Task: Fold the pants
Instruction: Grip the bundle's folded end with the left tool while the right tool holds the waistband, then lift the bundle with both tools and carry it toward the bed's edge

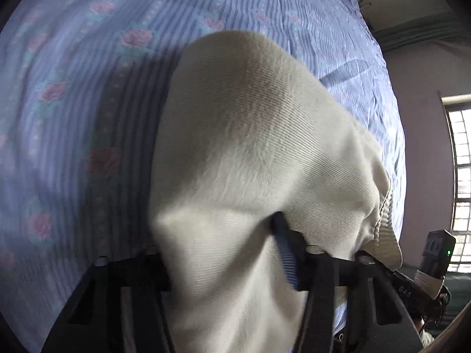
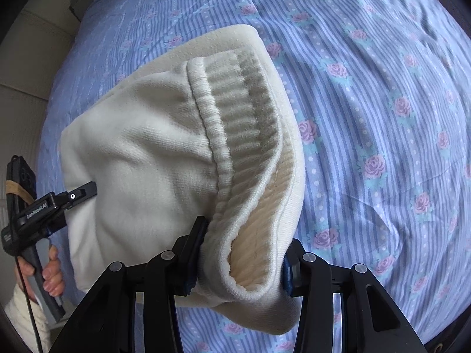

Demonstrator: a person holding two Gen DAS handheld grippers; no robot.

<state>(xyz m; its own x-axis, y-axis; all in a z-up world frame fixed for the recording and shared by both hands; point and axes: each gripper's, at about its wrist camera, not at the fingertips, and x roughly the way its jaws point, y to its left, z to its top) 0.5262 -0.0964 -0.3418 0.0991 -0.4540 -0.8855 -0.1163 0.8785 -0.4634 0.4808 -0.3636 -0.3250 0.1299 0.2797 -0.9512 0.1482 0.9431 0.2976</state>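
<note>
While both grippers' jaws clamp cream pants [image 2: 141,153], bedsheet [image 2: 368,117] lies below.

Support is a bed [image 2: 382,117] under a blue-and-white striped sheet [image 1: 88,88] with pink roses, wrinkled, filling most of both wrist views. Cream pants [image 2: 141,153] sit over frame centre; whether their far fold touches the sheet is unclear.
</note>
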